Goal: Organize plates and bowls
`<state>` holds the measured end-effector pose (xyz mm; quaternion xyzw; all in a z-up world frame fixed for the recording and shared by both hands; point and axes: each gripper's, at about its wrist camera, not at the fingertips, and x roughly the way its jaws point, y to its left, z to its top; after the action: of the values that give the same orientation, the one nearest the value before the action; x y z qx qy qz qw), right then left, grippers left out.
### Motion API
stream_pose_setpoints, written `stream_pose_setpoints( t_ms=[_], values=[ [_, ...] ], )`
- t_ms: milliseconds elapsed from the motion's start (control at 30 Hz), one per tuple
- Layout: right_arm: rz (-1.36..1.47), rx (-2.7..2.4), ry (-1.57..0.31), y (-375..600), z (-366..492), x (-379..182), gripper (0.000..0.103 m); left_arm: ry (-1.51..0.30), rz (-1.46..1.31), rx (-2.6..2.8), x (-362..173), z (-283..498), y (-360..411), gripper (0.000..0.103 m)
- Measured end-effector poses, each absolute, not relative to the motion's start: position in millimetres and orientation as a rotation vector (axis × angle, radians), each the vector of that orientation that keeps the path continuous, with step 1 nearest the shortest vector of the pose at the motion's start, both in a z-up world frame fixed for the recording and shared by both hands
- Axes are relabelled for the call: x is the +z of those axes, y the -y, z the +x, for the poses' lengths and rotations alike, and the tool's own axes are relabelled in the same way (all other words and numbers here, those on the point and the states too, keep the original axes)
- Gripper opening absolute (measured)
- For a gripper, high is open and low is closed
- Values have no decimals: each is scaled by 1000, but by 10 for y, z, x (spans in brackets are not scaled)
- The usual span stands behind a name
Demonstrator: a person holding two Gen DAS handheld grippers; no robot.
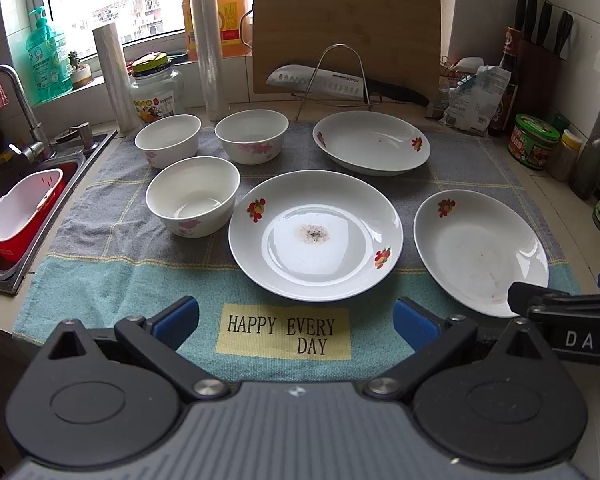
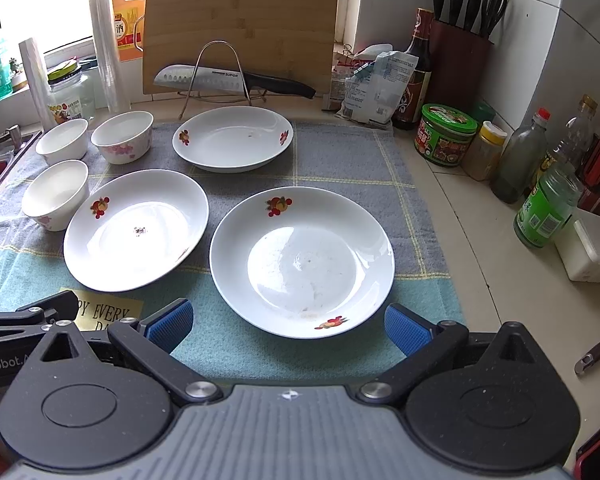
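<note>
A: Starting at the left, what lies ahead of the left gripper (image 1: 296, 318)?

B: Its blue-padded fingers (image 1: 178, 316) are spread wide with nothing between them, hovering over the teal towel (image 1: 100, 292). Three round white bowls with pink flower prints sit to the far left: the nearest bowl (image 1: 193, 196), the back-left bowl (image 1: 168, 140) and the back-middle bowl (image 1: 252, 135). All stand upright, well beyond the fingertips.

A: And straight ahead?

B: The centre plate (image 1: 315, 234), glossy white with fruit decals and a brownish smear in its well, lies just past the fingertips, its rim close to the nearest bowl. Behind it to the right is the far plate (image 1: 371, 142).

A: The right side?

B: The right gripper (image 2: 288, 330) is also wide open and empty. The right plate (image 2: 302, 260), shallow, shiny and faintly stained, sits directly in front, its near rim reaching between the blue pads (image 2: 406, 330). A wooden cutting board (image 2: 240, 24) leans against the wall behind.
</note>
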<state>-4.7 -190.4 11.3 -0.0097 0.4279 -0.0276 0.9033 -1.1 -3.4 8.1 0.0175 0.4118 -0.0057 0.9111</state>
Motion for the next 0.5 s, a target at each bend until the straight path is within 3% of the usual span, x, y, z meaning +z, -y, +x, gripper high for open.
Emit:
stream_pose_setpoints(
  t_ms=[500],
  values=[
    [-25,-61,-882,1901,-46,127,103,-847,37,-12,91,-12,30,102]
  ],
)
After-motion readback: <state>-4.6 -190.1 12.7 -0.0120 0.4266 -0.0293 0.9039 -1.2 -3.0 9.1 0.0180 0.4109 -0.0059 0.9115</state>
